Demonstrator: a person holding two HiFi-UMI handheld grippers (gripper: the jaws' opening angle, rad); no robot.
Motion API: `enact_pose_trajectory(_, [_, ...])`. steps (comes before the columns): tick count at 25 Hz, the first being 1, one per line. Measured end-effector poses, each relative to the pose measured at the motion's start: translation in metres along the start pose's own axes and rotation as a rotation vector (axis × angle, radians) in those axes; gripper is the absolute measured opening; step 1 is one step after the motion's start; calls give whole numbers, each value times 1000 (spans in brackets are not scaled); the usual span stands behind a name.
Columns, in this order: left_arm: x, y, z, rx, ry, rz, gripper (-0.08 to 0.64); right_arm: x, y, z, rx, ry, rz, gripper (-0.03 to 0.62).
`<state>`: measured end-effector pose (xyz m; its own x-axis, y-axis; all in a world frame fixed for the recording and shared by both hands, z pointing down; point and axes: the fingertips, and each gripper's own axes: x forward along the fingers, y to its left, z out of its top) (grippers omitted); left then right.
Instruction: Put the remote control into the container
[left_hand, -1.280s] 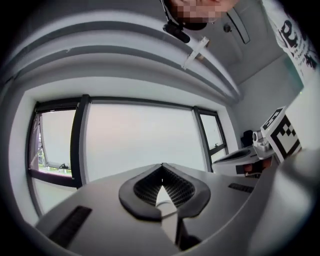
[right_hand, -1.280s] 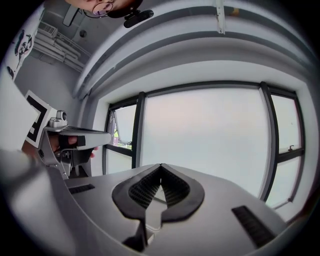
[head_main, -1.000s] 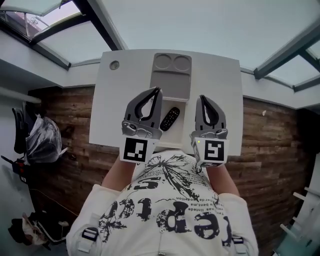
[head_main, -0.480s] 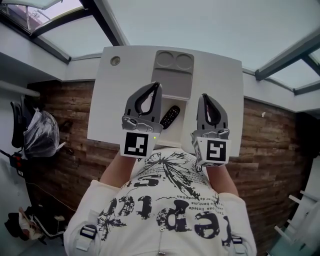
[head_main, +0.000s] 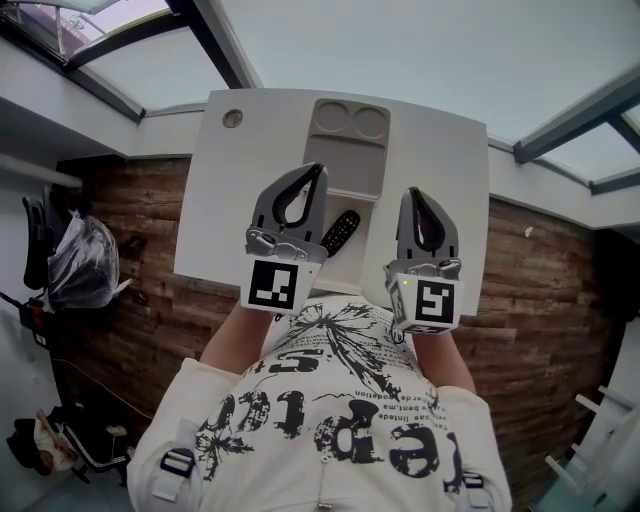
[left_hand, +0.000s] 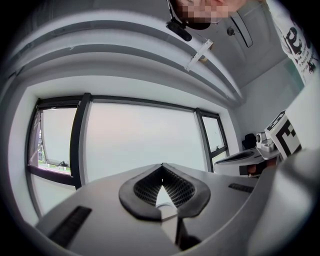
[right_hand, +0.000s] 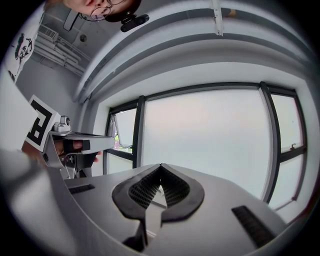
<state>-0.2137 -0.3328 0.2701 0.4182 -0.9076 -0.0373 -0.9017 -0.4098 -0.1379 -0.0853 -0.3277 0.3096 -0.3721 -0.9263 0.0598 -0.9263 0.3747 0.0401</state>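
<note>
Holding one tool in each hand, the person keeps both forearms drawn in close to the chest, elbows bent, so that the two tools stand side by side and well apart, pointing forward over the white table (head_main: 235, 205).

The left tongs (head_main: 319, 172) are pressed together: in the left gripper view the two dark ribbed pads meet at their tips with only window glass showing through the loop behind them, and nothing is pinched. The right tongs (head_main: 415, 193) are likewise pressed together and hold nothing. Each tool's marker cube faces the head camera, just ahead of the hand that grips it. Both gripper views look out level at the large windows (left_hand: 135, 142), not down at the table.

The black remote control (head_main: 340, 233) lies on the table below and between the two tools, closer to the left tongs and just off their right side, slanted. The grey container (head_main: 345, 165) sits beyond the tips of both tongs, past the remote control's far end; the remote control lies outside it, near its closest edge.
</note>
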Motion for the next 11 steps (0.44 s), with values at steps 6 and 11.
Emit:
enact_pose_trajectory(6, [-1,0,1,0,-6,27,8,-3,-2,-3,0,7,-6,4])
enact_pose_trajectory(11, [-5,7,0,-5,3,66,8,-5,-1,0,-7,3,-5,5])
